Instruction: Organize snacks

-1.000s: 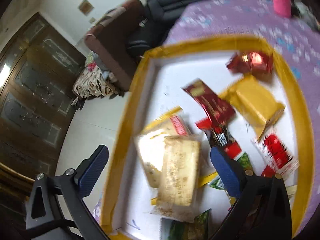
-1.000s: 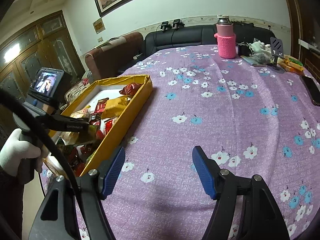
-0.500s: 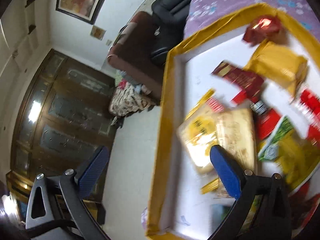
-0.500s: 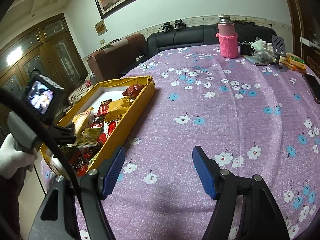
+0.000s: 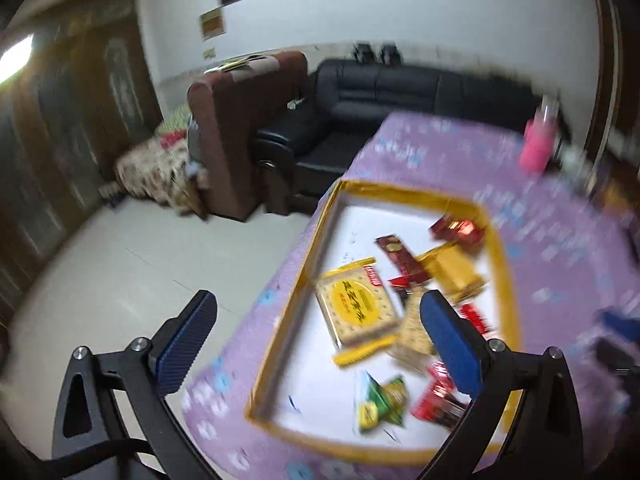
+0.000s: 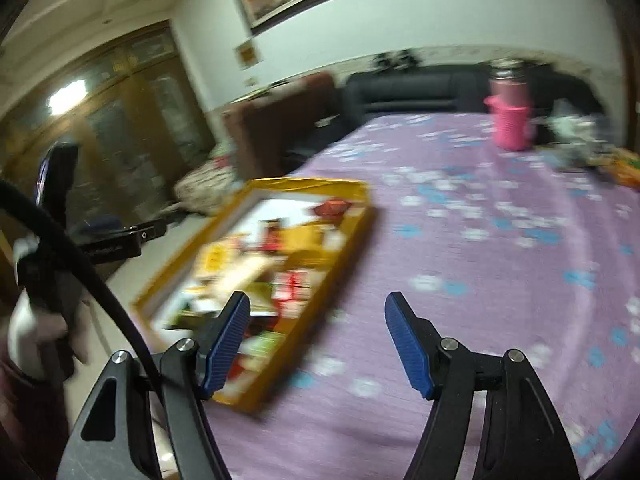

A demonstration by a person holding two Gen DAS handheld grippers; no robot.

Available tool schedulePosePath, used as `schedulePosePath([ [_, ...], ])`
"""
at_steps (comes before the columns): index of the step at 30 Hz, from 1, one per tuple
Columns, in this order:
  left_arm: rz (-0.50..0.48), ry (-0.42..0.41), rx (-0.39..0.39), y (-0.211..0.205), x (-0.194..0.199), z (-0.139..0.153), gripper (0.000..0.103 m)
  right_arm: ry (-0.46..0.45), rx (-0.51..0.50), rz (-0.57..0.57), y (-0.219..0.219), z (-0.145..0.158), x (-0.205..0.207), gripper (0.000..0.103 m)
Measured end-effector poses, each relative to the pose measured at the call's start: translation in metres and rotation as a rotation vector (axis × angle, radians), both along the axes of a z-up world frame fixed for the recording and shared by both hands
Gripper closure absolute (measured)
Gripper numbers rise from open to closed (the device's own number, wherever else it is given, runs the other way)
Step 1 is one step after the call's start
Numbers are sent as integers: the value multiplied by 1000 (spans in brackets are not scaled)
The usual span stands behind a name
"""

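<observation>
One yellow tray (image 5: 505, 264) held roughly ten blurred snack packets (image 5: 356, 307); left gripper (image 5: 316, 340) and right gripper (image 6: 318, 344) beside it, jaws apart, empty.

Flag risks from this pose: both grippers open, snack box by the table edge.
1. The yellow box sits near the table corner; a nudge from the left gripper might push it off.
2. Snack packets overlap, e.g. the yellow cracker pack; a grab may catch two.
3. Both views are blurred, so the right gripper could misjudge its approach.
</observation>
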State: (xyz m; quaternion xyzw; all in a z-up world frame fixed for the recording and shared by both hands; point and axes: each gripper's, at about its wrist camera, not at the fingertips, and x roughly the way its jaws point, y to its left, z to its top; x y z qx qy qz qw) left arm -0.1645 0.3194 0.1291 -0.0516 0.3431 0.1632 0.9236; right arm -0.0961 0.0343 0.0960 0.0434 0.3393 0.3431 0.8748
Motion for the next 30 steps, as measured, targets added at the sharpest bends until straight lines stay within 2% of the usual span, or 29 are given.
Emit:
schedulePosePath([
  [2, 21, -56, -65, 8, -29, 1, 2, 69, 23, 108, 25, 3, 10, 45],
  [3, 35, -87, -86, 11, -44, 0, 1, 89, 15, 131, 37, 2, 14, 67],
  [4, 43, -100, -91, 12, -48, -1, 1, 106, -12, 141, 50, -1, 17, 81],
  [7, 59, -118, -91, 17, -63, -8, 1, 108, -116, 170, 91, -10, 26, 84],
  [10, 51, -110, -102, 25, -64, -14, 1, 110, -242, 184, 129, -23, 26, 84],
  [13, 53, -114, -128, 35, -65, -18, 1, 178, -350, 183, 158, -44, 33, 84],
  [16, 64, -125, -157, 44, -71, -22, 1, 194, -343, 176, 169, -46, 40, 84],
  [17, 68, -130, -161, 46, -73, -23, 1, 187, -306, 185, 169, -40, 36, 83],
  [20, 81, -139, -175, 50, -76, -25, 1, 170, -237, 272, 175, -30, 18, 81],
  [24, 87, -136, -198, 50, -75, -28, 1, 196, -296, 351, 196, -45, 1, 81],
  [26, 102, -147, -160, 44, -77, -23, 1, 159, -273, 334, 190, -41, -2, 81],
  [28, 143, -184, -59, 31, -84, -12, 1, 76, -247, 316, 176, -27, -13, 79],
  [29, 169, -212, 1, 23, -88, -6, 1, 12, -232, 299, 166, -18, -21, 75],
  [30, 201, -261, 93, 9, -95, 3, 1, -70, -219, 267, 152, -9, -32, 62],
])
